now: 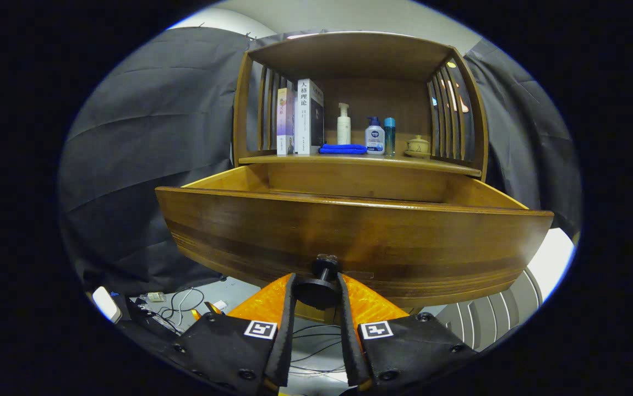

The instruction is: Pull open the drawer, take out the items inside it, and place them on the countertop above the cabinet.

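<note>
Dark and round, the drawer's small metal knob (319,289) sat between the two fingers of my tool (317,286), which were clamped on it from both sides. Just beyond it the brown wooden drawer (349,236) stood pulled well out of the cabinet, its inside hidden behind the tall front panel. Farther back, on the wooden table (360,160) above the drawer, stood two upright books (300,118), a folded blue cloth (343,148), a white pump bottle (343,124), two smaller bottles and a lidded ceramic cup (418,146).
</note>
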